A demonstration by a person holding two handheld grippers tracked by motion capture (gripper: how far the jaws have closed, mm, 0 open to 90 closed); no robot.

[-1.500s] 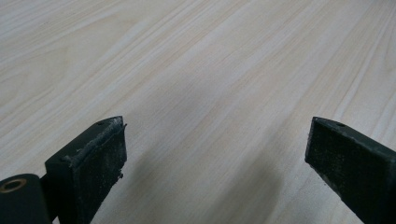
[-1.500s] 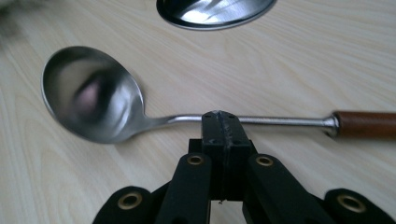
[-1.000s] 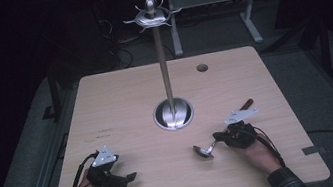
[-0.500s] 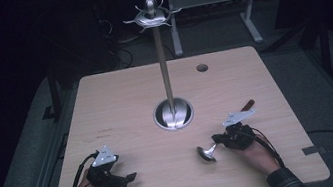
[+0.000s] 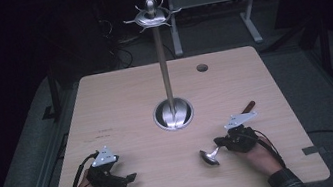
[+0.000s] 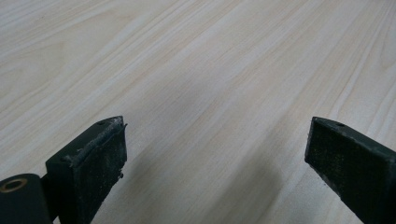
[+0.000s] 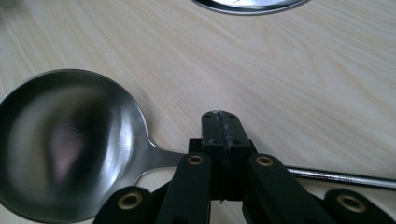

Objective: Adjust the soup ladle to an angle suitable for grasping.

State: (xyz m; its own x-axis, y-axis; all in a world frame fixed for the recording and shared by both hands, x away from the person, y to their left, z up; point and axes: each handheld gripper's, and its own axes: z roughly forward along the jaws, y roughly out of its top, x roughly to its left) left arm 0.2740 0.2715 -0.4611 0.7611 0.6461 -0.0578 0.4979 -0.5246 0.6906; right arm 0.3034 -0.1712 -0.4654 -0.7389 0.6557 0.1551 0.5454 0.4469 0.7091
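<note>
Right gripper point(image 7: 223, 122) clamps the ladle point(image 7: 65, 144) — left gripper point(image 6: 215, 154) gapes; no legible writing, seemingly.

Probably lab: dark room, bare test table point(image 5: 120, 101)

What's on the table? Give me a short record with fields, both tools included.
table: light wood, hole near the far right corner
stand: upright metal pole on a round base at mid-table, hooks at the top
spoon: metal, bowl facing up, on the right near side
left tool: open, nothing between its jaws, over bare wood
right tool: shut, set across the spoon's handle just behind the bowl; a pinch cannot be told
</note>
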